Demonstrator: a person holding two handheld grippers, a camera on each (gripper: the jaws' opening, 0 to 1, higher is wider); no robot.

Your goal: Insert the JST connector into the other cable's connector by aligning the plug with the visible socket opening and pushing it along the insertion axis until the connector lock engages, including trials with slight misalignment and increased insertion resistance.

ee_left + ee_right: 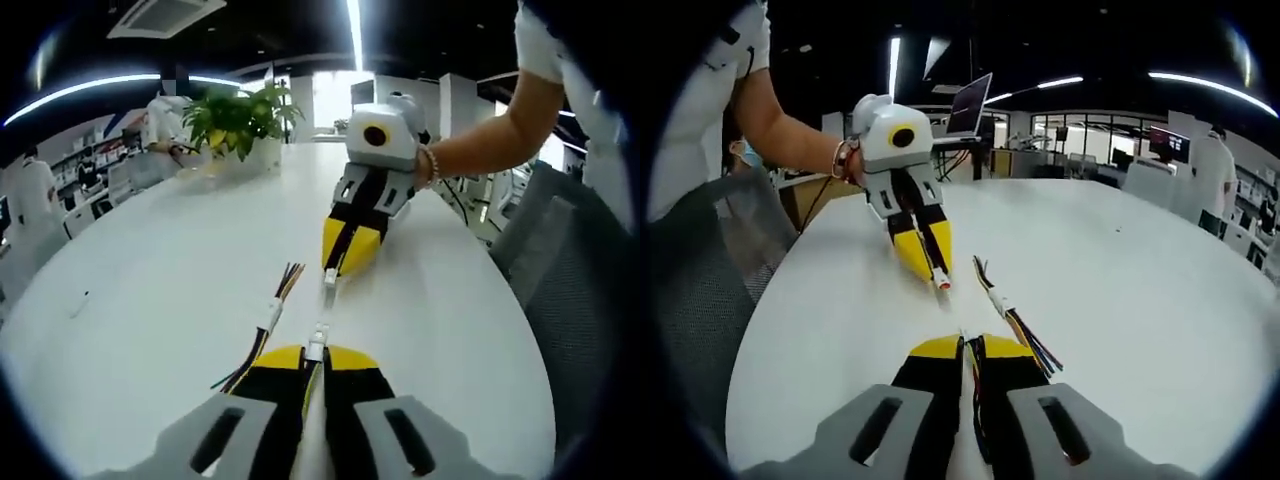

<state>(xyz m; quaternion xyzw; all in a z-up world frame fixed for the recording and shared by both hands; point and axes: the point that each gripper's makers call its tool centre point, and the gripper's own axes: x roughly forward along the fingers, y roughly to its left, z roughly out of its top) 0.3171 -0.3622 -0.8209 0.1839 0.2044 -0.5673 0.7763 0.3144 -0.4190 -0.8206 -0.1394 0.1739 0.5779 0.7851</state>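
My left gripper (316, 354) is shut on a small white JST connector (317, 343) that sticks out past its yellow tips. Facing it from the far side, my right gripper (336, 268) is shut on the other white connector (330, 278). The two connectors point at each other, roughly in line, with a short gap of table between them. In the right gripper view, my right gripper (970, 346) shows a thin connector end (962, 335) at its tips. There the left gripper (938, 272) holds its connector (942, 284), which shows a reddish end.
A loose cable with coloured wires and a white connector (272, 312) (1002, 303) lies on the white table (150, 290) beside the line between the grippers. A potted plant (240, 120) stands at the far end. A grey chair (580, 270) is near the table's edge.
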